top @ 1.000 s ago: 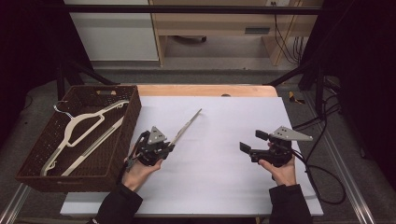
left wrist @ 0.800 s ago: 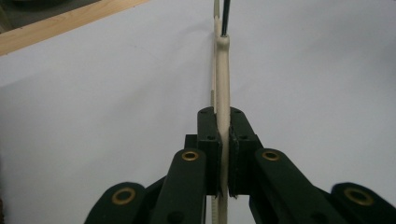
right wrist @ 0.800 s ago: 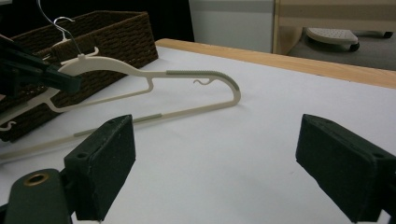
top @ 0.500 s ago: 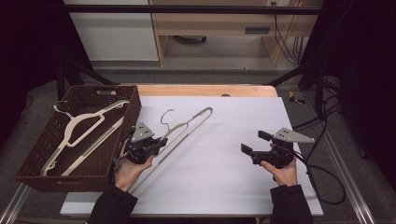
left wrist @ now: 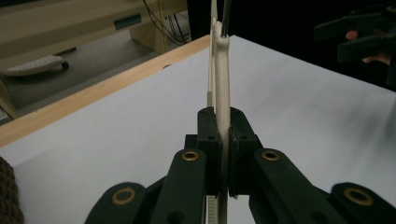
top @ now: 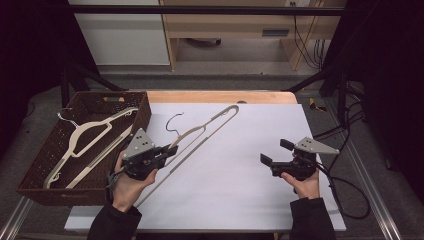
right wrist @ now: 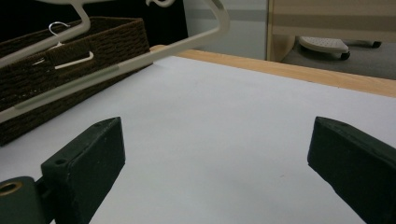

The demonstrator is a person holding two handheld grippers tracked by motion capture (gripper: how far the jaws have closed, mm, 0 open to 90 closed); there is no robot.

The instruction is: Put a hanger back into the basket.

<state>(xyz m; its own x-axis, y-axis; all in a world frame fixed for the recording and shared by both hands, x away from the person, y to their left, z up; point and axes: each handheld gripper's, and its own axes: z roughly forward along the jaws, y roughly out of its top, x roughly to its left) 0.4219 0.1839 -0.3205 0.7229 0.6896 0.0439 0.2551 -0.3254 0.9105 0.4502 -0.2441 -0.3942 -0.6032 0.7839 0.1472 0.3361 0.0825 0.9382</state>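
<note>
Cream plastic marks the hanger [top: 200,135] in the high view. The left hand-held gripper [top: 170,151] is clamped tight on its long bar. A second ago this hanger lay lower and looked edge-on; now it is lifted and turned flat, slanting over the white surface [top: 240,190] with its wire hook up. That likely means it is being carried away from the basket [top: 35,175], where a second hanger [top: 85,137] waits. The right hand-held gripper [top: 274,152] has just been opening and holds nothing.

Seen from the left gripper view, the two black jaws squeeze the hanger [left wrist: 222,93].

From the right gripper view, the right hand-held gripper [right wrist: 215,168] gapes wide over bare surface [right wrist: 210,121]. The hanger [right wrist: 140,58] floats ahead near the basket [right wrist: 70,60]. Nothing stands between them.
</note>
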